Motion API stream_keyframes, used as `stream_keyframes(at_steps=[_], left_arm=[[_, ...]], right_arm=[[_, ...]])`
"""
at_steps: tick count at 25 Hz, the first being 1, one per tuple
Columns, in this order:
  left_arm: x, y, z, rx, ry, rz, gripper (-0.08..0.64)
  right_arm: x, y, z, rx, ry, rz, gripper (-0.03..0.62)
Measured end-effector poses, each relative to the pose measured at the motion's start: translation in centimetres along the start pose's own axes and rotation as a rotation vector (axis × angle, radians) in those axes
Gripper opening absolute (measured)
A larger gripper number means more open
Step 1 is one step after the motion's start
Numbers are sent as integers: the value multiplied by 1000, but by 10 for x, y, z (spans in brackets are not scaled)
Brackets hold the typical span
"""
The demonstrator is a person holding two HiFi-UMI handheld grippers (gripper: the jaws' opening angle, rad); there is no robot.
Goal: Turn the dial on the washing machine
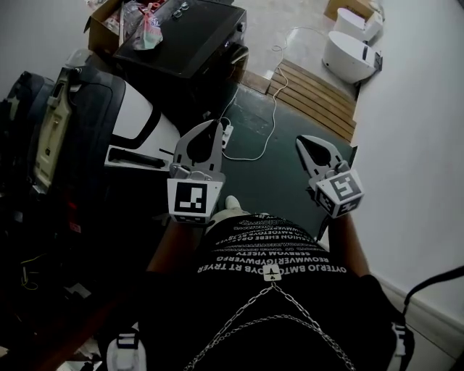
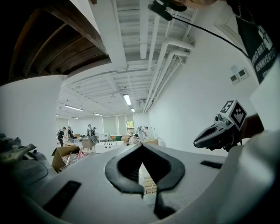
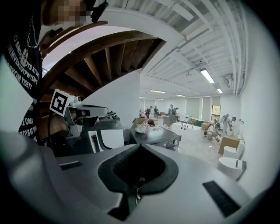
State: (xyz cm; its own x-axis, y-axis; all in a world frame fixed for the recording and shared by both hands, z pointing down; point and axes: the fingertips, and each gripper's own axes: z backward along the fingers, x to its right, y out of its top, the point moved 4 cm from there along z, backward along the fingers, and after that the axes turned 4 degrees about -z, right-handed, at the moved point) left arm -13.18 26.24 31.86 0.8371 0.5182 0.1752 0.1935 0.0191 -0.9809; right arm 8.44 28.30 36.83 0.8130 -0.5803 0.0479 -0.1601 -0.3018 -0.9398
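Observation:
A black washing machine [image 1: 190,38] stands on the floor ahead of me, with a pink bag and small items on its lid. In the right gripper view the washing machine [image 3: 154,134] shows a small round dial [image 3: 176,141] on its front panel. Both grippers are held out at waist height, well short of the machine. My left gripper [image 1: 216,124] has its tips together and nothing between them, as the left gripper view [image 2: 142,145] also shows. The right gripper [image 1: 301,141] is likewise shut and empty [image 3: 140,145].
A cardboard box [image 1: 109,16] sits behind the machine. Black and white appliances [image 1: 134,119] crowd the left side. A white cable [image 1: 270,109] crosses the green floor toward a wooden pallet [image 1: 319,94]. A white toilet [image 1: 349,52] and a white wall [image 1: 420,145] are on the right.

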Motion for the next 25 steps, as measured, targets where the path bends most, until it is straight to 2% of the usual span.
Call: stream_keyframes(at_steps=[8,14,20,25], left_arm=[[-35,-12,-22,-8,-19,13,6],[-51,-22,-43,-41,-25,18,6],[-53,-25,-78,-54,-26,13,6],[-52,-22,-120,-28,-18,-24,6]], right_arm=[[-2,13,-42,-12,-18,52,-3],[6,24,-69,-15,7,15,-3],[33,27,-93,6,28,-1,-3],[79,21,-112,-13,33,0,-3]])
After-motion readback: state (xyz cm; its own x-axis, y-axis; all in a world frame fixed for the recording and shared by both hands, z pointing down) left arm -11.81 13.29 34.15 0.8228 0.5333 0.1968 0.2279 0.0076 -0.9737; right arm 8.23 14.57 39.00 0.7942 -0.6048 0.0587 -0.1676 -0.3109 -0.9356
